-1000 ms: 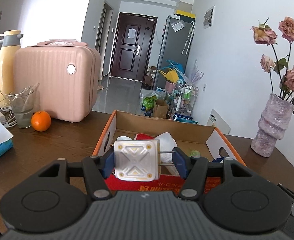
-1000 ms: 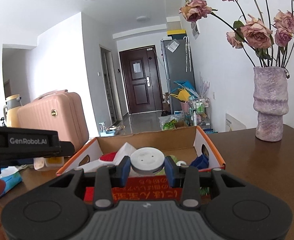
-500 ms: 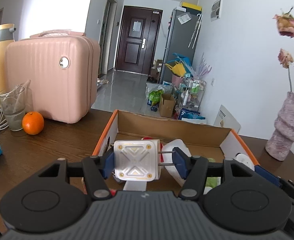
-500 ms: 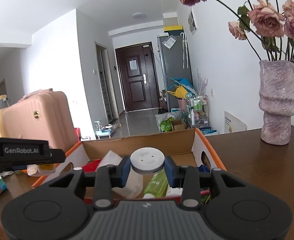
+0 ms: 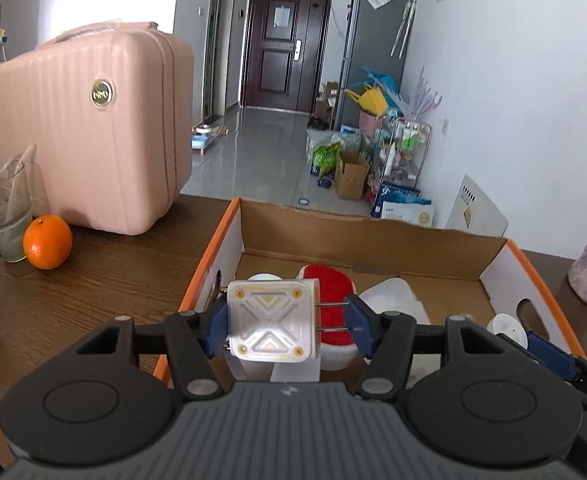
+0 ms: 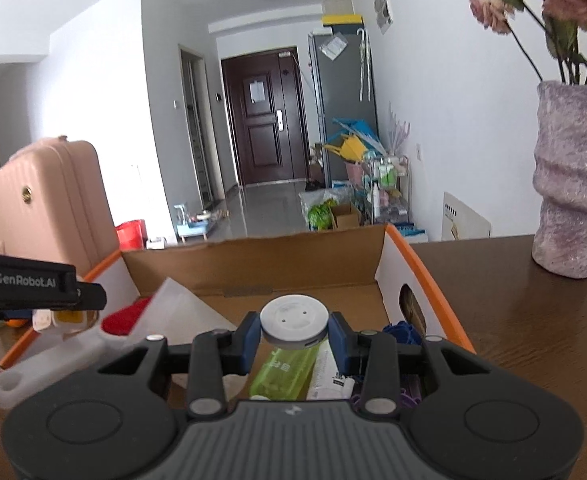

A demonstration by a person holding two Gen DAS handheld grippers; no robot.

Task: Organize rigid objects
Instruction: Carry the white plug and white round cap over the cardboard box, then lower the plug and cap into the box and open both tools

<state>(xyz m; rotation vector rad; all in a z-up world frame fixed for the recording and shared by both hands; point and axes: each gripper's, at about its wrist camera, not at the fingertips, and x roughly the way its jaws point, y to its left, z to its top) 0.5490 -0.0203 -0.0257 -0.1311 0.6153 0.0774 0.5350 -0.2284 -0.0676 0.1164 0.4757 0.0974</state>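
Both claws advanced over box [image 5: 373, 240], charger [image 5: 271, 326] clamped

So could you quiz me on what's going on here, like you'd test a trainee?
1. True or false: the left gripper holds a white square plug.
2. What shape is the white puck in the right gripper?
3. Which fruit sits beside the pink suitcase: A) apple, B) orange, C) lemon?

Key: 1 true. 2 round. 3 B, the orange.
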